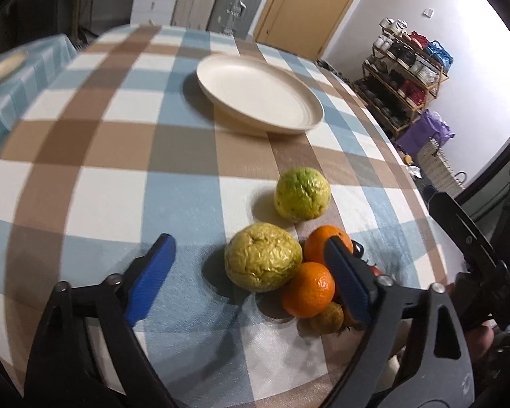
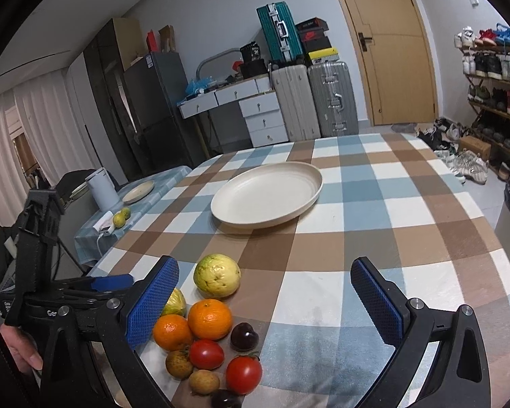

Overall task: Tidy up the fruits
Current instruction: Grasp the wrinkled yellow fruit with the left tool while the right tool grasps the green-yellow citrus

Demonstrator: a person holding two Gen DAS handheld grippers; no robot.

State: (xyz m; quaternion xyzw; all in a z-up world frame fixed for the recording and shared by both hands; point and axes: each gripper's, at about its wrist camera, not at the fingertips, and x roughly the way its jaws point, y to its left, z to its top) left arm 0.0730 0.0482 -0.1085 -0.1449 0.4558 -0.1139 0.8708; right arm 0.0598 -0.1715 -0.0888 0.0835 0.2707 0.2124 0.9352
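Note:
A cream plate [image 1: 261, 95] [image 2: 267, 195] sits empty at the middle of the checked tablecloth. Near the front edge lies a pile of fruit: two yellow-green guavas [image 1: 302, 193] [image 1: 263, 261] [image 2: 217, 275], two oranges [image 1: 309, 289] [image 1: 323, 241] [image 2: 209, 319] [image 2: 171, 332], two tomatoes [image 2: 243, 374] [image 2: 205, 353], a dark cherry [image 2: 244, 336] and small brown fruits [image 2: 179, 363]. My left gripper [image 1: 251, 248] is open, its fingers either side of the nearer guava. My right gripper [image 2: 265, 268] is open and empty above the pile.
A side table at the left holds a small plate [image 2: 138, 192], a white kettle [image 2: 102, 190] and green citrus [image 2: 120, 218]. Suitcases, drawers and a door stand behind the table; a shoe rack [image 2: 493, 85] is at the right.

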